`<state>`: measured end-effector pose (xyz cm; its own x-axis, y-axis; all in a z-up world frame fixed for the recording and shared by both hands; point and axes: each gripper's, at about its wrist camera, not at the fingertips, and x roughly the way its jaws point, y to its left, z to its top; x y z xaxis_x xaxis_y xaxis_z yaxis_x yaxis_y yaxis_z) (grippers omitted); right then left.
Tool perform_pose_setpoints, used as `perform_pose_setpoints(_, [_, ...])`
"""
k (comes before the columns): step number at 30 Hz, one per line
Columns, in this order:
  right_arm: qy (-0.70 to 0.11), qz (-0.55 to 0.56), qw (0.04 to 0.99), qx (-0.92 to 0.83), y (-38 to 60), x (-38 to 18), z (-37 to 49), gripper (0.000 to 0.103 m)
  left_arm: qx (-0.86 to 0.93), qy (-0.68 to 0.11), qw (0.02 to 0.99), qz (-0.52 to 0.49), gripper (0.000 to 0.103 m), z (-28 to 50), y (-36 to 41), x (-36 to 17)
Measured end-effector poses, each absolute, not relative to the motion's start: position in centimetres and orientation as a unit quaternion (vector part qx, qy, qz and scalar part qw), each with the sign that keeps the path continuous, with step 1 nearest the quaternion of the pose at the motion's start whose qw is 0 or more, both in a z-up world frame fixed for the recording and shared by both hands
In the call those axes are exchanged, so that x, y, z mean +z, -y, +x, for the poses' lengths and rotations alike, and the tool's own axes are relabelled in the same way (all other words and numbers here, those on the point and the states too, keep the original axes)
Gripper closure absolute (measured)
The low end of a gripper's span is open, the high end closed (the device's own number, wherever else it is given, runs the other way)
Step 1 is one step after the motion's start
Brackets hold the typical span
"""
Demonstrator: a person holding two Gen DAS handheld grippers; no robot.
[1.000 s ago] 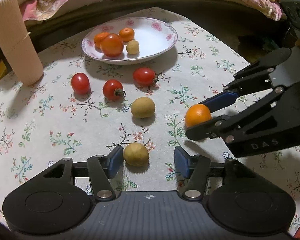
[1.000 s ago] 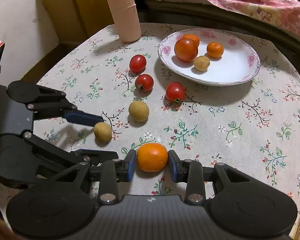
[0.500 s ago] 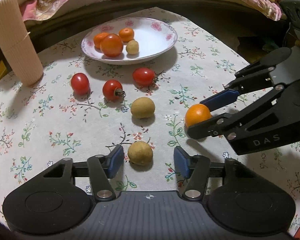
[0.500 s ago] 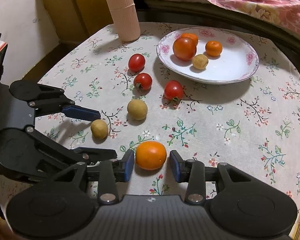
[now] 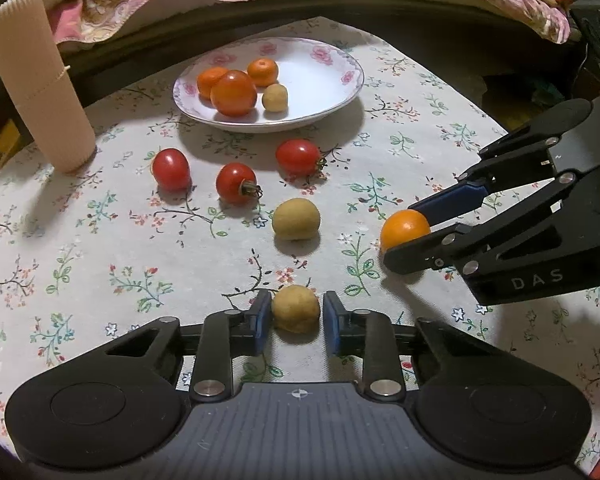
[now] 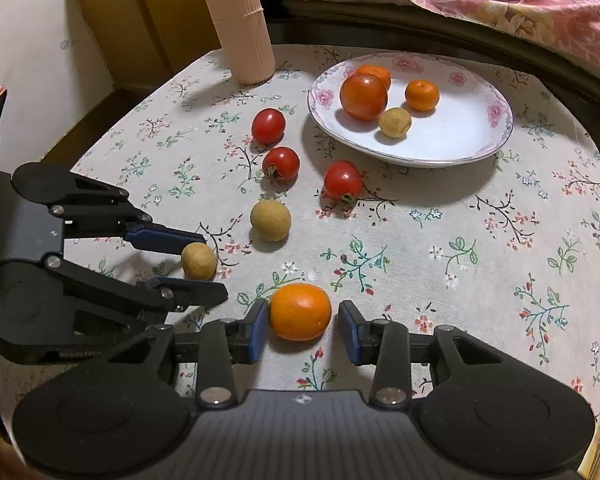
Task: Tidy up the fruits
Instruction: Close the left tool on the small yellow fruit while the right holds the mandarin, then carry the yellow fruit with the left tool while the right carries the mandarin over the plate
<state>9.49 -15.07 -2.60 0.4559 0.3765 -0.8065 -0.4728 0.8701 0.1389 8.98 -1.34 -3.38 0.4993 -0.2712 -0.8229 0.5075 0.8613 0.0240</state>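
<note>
The tan fruit [image 5: 295, 308] lay on the flowered cloth [image 5: 100, 280], on the near side of the plate [image 5: 340, 92], clamped between the blue pads of the left gripper [image 5: 294, 318]. Further right of it, the orange fruit [image 6: 299, 311] sat between the fingers of the right gripper [image 6: 303, 330], whose jaws were closing: the left pad touched it, the right pad [image 6: 350, 334] stood just clear. "DAS" [image 5: 538, 279] was printed on the right gripper's side.
</note>
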Motion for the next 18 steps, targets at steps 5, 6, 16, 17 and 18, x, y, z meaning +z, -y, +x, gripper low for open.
perform_pose_setpoints(5, [-0.458,-0.049,0.853,0.244,15.2,-2.5,9.6,0.067,-0.226,-0.445,0.856,0.134,0.070,9.0,1.4,-3.4])
perform_pose_setpoints(6, [-0.458,-0.050,0.854,0.243,15.2,-2.5,9.6,0.067,-0.226,-0.445,0.856,0.133,0.070,9.0,1.5,-3.4])
perform_pose_setpoints(16, [-0.442,-0.042,0.864,0.239,15.4,-1.5,9.5,0.067,-0.222,-0.431,0.867,0.117,0.070,9.7,1.6,-2.5])
perform_pose_setpoints(17, [-0.441,-0.041,0.864,0.240,15.4,-1.4,9.5,0.067,-0.223,-0.429,0.868,0.116,0.070,9.7,1.7,-2.3])
perform_pose_setpoints(18, [-0.441,-0.039,0.864,0.241,15.4,-1.4,9.5,0.067,-0.223,-0.426,0.869,0.116,0.070,9.8,1.7,-2.2])
